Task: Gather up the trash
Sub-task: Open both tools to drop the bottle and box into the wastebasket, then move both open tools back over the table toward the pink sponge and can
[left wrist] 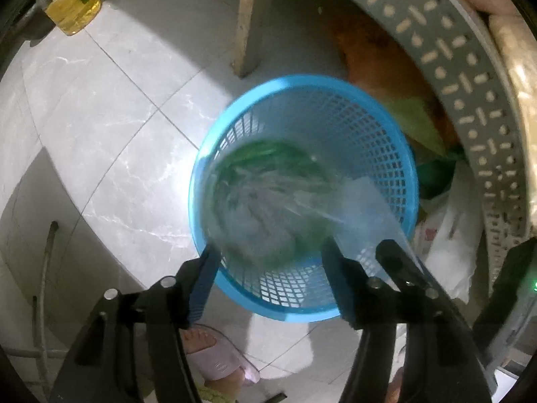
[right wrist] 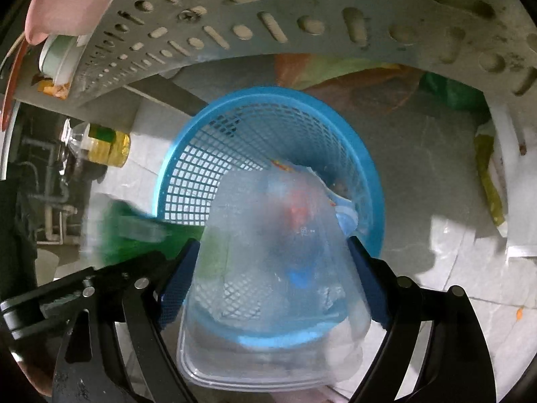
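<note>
Below both grippers I see the blue basket [left wrist: 241,127]: green-and-clear wrapper [left wrist: 261,198] drops blurred from my open left gripper [left wrist: 268,268]; my right gripper [right wrist: 273,262], spread wide, clamps a clear tub [right wrist: 268,268].

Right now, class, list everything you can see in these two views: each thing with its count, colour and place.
basket: one, blue mesh, on the tiled floor below both tongs
green bottle: one, green with clear blur, dropping into the basket
clear tub: one, see-through, between the right tongs' pads above the basket
oil bottle: one, yellow liquid, green label, on the floor
perforated panel: one, grey, curving above the basket
bags: several, white, green, orange, under the panel
slipper: one, pale pink, on a foot
left tongs: black, blue pads, open
right tongs: black, blue pads, around the tub
</note>
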`<state>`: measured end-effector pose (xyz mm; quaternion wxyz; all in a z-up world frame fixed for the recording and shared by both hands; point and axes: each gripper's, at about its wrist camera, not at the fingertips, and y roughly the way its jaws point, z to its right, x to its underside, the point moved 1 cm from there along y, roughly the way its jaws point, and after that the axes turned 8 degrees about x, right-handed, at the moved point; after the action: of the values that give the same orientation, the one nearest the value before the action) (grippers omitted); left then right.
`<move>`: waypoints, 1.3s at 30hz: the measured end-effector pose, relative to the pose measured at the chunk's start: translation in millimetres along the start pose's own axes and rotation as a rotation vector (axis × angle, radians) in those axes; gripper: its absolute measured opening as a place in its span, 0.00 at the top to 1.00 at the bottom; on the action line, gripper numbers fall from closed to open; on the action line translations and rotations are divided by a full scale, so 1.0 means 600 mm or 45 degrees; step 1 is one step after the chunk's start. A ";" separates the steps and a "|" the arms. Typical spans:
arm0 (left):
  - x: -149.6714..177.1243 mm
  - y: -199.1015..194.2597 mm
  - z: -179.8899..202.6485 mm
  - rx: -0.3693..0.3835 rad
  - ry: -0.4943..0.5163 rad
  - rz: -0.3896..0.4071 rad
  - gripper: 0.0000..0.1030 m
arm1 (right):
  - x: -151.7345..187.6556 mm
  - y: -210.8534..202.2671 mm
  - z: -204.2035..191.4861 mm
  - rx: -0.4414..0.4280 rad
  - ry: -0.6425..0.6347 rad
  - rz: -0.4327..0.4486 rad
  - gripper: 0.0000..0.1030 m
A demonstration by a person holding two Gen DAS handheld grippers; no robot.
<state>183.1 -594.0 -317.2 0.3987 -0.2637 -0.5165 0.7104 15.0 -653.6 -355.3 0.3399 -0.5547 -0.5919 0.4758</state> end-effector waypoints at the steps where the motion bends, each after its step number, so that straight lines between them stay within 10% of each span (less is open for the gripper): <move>1: 0.001 -0.001 0.004 0.006 0.008 0.001 0.33 | 0.000 -0.002 0.001 0.008 -0.001 0.005 0.19; 18: 0.111 -0.229 0.055 0.133 0.195 0.186 0.20 | 0.017 -0.085 0.003 0.005 -0.040 0.157 0.15; 39: 0.526 -0.566 -0.125 0.288 0.154 0.786 0.09 | 0.224 -0.344 -0.031 -0.098 -0.347 0.429 0.15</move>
<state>170.6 -239.4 -9.2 0.2212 -0.4034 -0.3055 0.8337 -57.1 -504.7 -172.2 0.1510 -0.5891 -0.5489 0.5735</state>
